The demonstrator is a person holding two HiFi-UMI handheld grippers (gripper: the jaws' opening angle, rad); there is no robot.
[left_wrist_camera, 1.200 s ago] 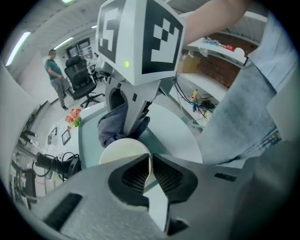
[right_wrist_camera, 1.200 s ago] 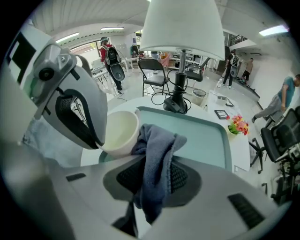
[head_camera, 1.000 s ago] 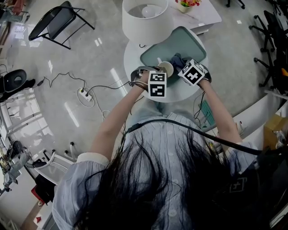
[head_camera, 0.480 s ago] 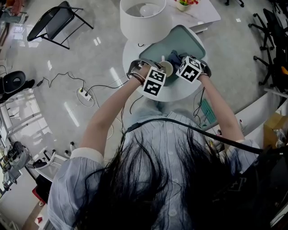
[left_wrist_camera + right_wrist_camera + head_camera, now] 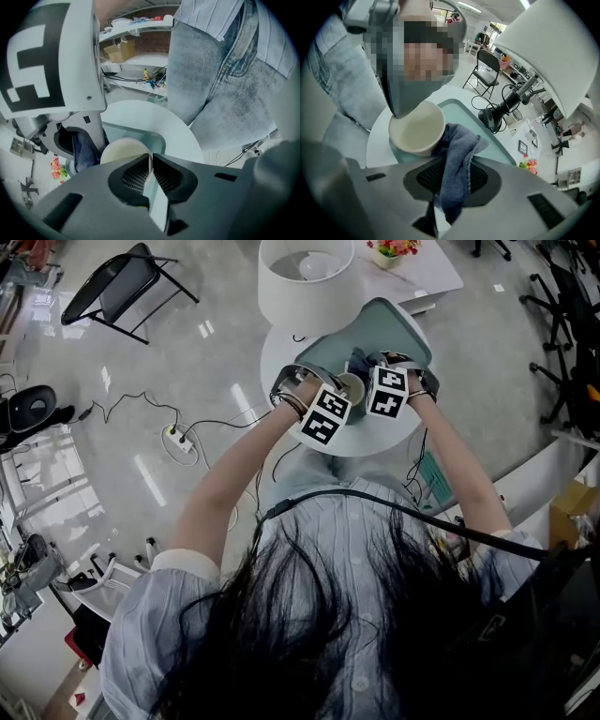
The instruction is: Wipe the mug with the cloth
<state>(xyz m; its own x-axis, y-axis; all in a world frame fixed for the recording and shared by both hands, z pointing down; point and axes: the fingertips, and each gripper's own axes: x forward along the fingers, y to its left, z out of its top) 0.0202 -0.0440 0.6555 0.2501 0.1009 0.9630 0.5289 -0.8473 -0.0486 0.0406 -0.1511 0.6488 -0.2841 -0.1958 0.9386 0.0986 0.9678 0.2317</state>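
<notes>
Left of centre in the head view, the left gripper (image 5: 151,161) is nearly shut, its 2 pads pinching the rim of the cream mug (image 5: 351,385), which sits over the teal tray (image 5: 394,322). At the mug's right, the right gripper (image 5: 452,174) is clamped on the blue cloth (image 5: 459,140), which touches the mug's outer wall. Wiping looks in hand. The next move likely calls for rubbing the cloth around the wall while the left gripper steadies the mug.

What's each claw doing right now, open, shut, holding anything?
Left claw: closed, pinching the rim of the mug.
Right claw: closed, holding the blue cloth.
</notes>
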